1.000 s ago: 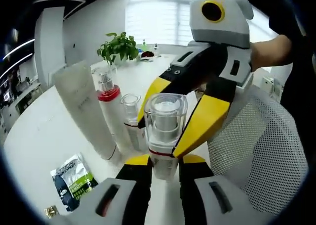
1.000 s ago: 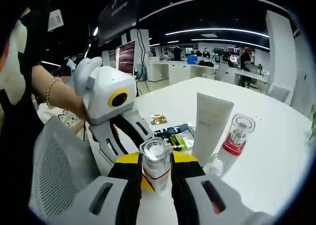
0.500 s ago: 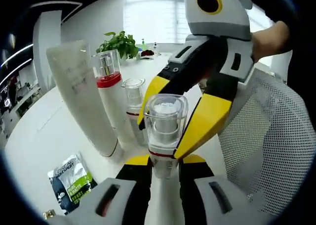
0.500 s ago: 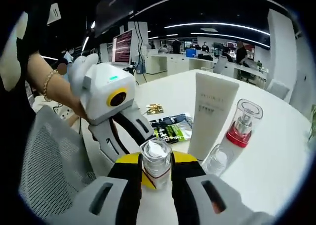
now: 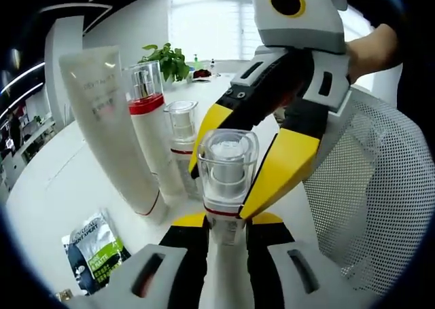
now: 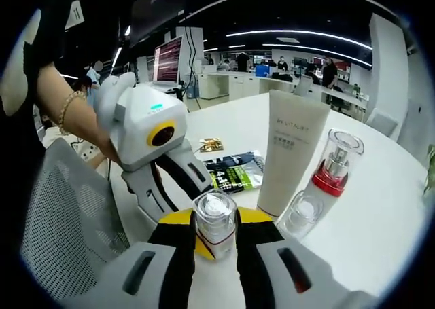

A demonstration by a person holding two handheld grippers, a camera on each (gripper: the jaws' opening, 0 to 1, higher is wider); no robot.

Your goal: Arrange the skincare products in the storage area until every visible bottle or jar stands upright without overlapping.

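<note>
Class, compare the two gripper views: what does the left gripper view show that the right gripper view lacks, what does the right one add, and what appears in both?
Left gripper view alone: a potted plant before a bright window.

Right gripper view alone: computer monitors and a gold sachet.

Both: the clear-capped bottle clamped by both grippers, the white tube, the red-collared pump bottle, the green-and-black sachet and the mesh chair.

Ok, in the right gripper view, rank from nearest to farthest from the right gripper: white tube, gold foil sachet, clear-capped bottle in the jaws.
1. Clear-capped bottle, between the right gripper jaws.
2. White tube, standing beyond, rightward.
3. Gold foil sachet, lying farther back, near the table's edge.
</note>
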